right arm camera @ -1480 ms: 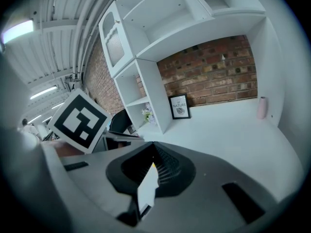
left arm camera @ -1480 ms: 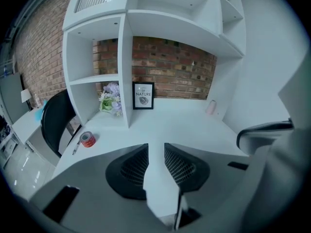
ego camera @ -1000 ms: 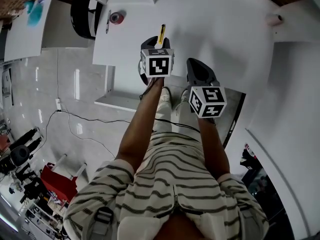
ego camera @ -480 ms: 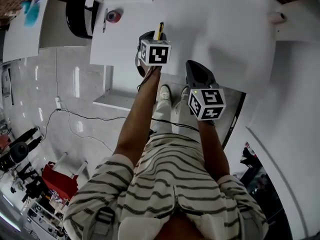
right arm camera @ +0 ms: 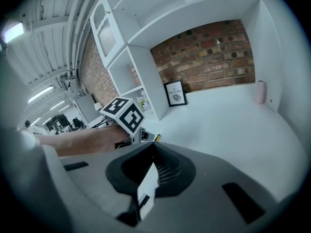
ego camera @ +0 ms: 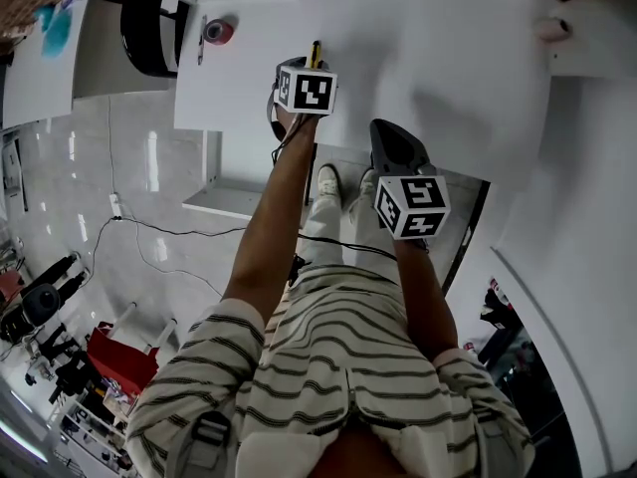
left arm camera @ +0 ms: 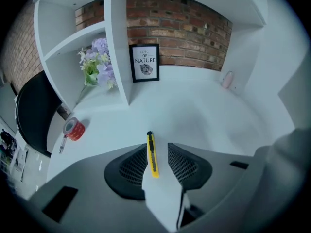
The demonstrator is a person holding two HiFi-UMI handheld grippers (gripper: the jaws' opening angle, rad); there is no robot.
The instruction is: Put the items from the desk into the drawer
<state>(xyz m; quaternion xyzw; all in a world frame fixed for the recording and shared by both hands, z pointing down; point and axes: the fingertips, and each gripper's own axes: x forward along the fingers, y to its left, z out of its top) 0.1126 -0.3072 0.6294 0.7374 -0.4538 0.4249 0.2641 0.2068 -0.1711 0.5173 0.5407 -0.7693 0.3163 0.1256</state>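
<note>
Head view: our left gripper (ego camera: 302,76) over white desk (ego camera: 428,58), yellow utility knife (ego camera: 316,50) at its tip. Left gripper view: jaws apart, just been opening, knife between them on desk. Right gripper view: our right gripper (right arm camera: 154,147), jaws closed, empty.

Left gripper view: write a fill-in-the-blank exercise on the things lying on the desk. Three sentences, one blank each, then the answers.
1. The utility knife lying on the white desk is ___ in colour.
2. In the left gripper view, the roll of tape to the knife's left is ___.
3. The largest word on the framed print is ___.

Missing words: yellow; red; NATURE.
</note>
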